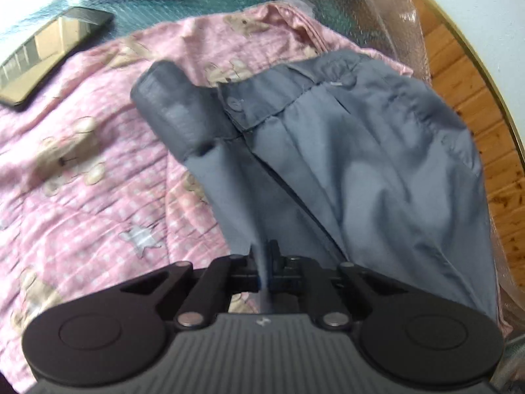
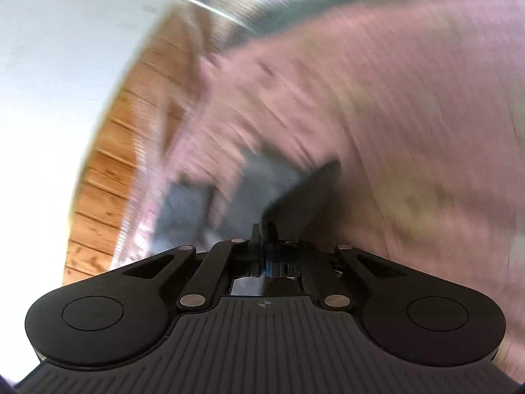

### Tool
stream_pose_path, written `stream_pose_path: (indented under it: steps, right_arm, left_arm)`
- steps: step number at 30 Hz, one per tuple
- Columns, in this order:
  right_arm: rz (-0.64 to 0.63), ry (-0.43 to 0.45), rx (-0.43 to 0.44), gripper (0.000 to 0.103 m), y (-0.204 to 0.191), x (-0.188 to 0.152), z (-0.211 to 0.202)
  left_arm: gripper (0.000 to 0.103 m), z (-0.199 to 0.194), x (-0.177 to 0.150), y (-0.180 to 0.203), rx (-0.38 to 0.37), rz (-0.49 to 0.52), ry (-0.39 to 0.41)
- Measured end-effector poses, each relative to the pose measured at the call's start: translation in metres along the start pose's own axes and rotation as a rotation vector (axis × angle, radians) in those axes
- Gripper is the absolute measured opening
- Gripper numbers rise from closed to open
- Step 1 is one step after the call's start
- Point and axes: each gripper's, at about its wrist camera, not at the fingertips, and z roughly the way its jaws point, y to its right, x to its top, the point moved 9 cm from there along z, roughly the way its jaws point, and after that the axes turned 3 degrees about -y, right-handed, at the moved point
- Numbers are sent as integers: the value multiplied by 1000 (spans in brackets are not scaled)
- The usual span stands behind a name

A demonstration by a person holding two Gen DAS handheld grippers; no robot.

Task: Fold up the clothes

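Note:
A grey garment (image 1: 361, 164) with a buttoned waistband hangs stretched over a pink blanket (image 1: 82, 180) printed with teddy bears. My left gripper (image 1: 264, 249) is shut on a thin pinch of its lower edge, and the cloth fans away from the jaws. One end of the garment is rolled into a darker tube (image 1: 174, 115) at the upper left. The right wrist view is badly blurred. In it my right gripper (image 2: 265, 229) is shut, with a dark wedge of the grey garment (image 2: 262, 177) running into its jaws over the pink blanket (image 2: 393, 98).
A black phone (image 1: 49, 55) lies at the blanket's far left corner on a teal surface (image 1: 164, 0). Clear plastic sheeting (image 1: 377, 16) drapes over the right edge. Beyond it are wooden floor boards (image 1: 475, 98) and a pale wall; the floor boards (image 2: 108, 180) also border the blanket's left side.

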Motion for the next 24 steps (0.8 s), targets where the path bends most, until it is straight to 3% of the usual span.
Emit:
stream_pose_path:
  steps: [3,5,7,9,12,14,16,18,19,21,24]
  right_arm:
    - [10,-50,-96,0,35,14,11]
    - [-43,-148,-180,0,58,1,24]
    - [-70,-175,-188,0,65,-2,22]
    - [-64,-166,-215,5,70,4,11]
    - [-96,-81,-346,22,71,28,-6]
    - [-151,-16,-410,23,58,45,-17]
    - [-225,18,-366,32,20,53,-20]
    - [-292,-25,-224,63,-36,46,1]
    - [-296,-72,-145,70,-60,41,16]
    - [-233,-189,-8,76,-97,22,59]
    - [-115,-363,102,78,-130,-11,126]
  left_arm:
    - [5,3,-11,-16,81,-57,0]
    - [12,-3,-14,-27,150,-101,16]
    - [28,-13,-15,-38,220,-148,38]
    - [41,-32,-12,-45,256,-167,69]
    - [42,-61,-8,-45,253,-181,133]
    - [48,-76,-7,-38,232,-166,166]
    - [50,-78,-9,-30,219,-160,163]
    - [50,-71,-13,-17,196,-157,135]
    - [50,-67,-17,-9,188,-155,126]
    - [50,-57,-25,15,146,-140,110]
    - [51,-45,-38,56,74,-108,81]
